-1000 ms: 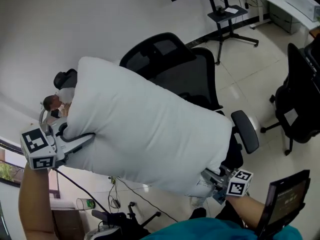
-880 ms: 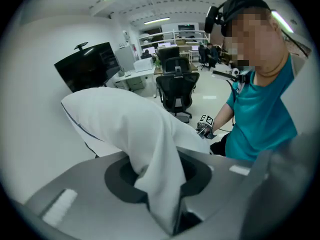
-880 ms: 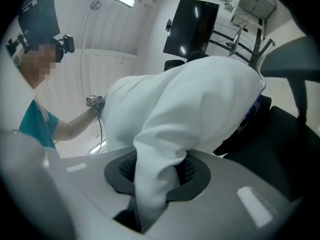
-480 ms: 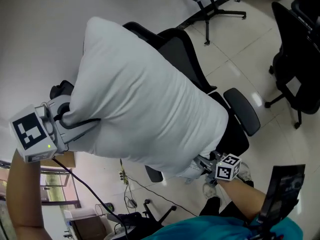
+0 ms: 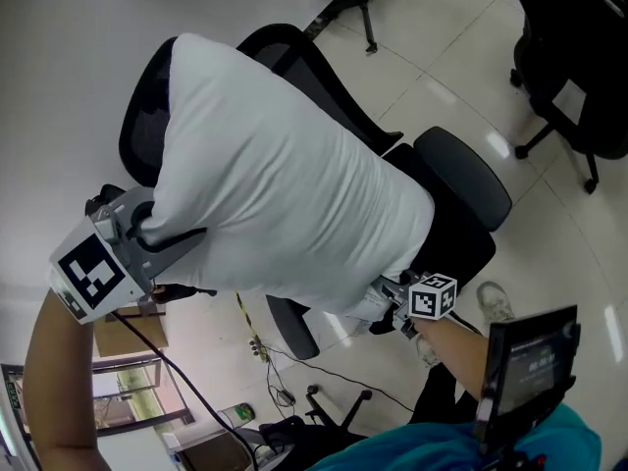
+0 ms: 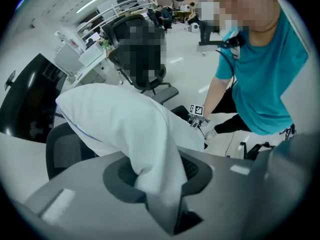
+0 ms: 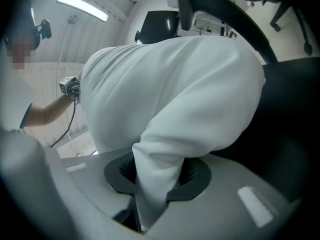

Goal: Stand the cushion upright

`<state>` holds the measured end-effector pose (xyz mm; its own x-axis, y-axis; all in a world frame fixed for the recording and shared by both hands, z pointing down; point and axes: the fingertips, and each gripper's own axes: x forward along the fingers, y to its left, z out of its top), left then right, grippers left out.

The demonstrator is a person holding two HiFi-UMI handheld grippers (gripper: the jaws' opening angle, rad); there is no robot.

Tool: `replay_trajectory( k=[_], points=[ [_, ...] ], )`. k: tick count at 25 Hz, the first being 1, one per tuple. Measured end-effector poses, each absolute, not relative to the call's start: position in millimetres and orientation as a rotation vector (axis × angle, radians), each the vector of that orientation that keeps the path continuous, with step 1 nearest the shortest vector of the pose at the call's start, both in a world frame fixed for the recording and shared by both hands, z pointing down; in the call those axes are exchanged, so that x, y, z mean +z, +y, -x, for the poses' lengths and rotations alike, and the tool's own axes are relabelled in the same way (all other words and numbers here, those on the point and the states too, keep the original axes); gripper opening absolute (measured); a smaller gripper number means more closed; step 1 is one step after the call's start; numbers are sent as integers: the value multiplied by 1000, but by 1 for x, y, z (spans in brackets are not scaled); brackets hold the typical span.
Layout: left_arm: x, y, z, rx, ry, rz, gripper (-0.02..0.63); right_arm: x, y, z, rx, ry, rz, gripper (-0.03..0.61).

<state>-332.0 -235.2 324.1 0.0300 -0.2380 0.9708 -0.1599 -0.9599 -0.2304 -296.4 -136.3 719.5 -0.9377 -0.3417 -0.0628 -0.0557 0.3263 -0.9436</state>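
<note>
1. white cushion (image 5: 285, 175) is held over a black office chair (image 5: 461, 180), with one gripper at each end of it.
2. cushion lies slanted, not upright. its upper end covers most of the chair's mesh backrest (image 5: 145, 116); its lower end hangs down by the seat side.
3. left gripper (image 5: 169, 237): jaws clamped on a pinch of cushion fabric at the edge on the head view's left. the left gripper view shows cloth bunched tight btwn the pads, w/ the rest of the cushion ballooning out beyond.
4. right gripper (image 5: 386, 292): jaws closed on the cushion's lower corner. the right gripper view shows a fold of white fabric squeezed btwn them.
5. right gripper view: the cushion's bulge sits up against the dark chair on the right. it looks like contact, but i can't tell for sure.
6. left gripper view: a thin blue seam line runs along the cushion's edge, and the chair's mesh shows just under it.
7. a black cable (image 5: 167, 356) trails down from the left gripper.
8. around: a 2nd black wheeled chair (image 5: 574, 57) stands upper right, well apart. a dark screen (image 5: 525, 361) sits near the person's right forearm. a teal shirt (image 5: 442, 449) shows at the bottom edge, over a pale tiled floor (image 5: 549, 224).
</note>
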Motion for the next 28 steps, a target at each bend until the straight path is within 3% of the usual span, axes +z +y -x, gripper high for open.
replay_trajectory(
  k=[8,15,22,25,28],
  points=[
    [416,-274,371,-2087,295,2019,135,801,-152,319,-1771,2305,535,106],
    [428,-306,412,-2069,276,1959,143,814,-173,373,-1796,2315,533,110],
    [462,-301,431,-2136,324,1894,202,854,-163,375,-2038,2335,398,204],
    [466,-305,436,-2148,472,1932,262,863,-156,372,-2085,2354,354,278],
    [464,-313,440,-2140,591,1939,333,866,-150,369,-2108,2370,355,311]
  ],
)
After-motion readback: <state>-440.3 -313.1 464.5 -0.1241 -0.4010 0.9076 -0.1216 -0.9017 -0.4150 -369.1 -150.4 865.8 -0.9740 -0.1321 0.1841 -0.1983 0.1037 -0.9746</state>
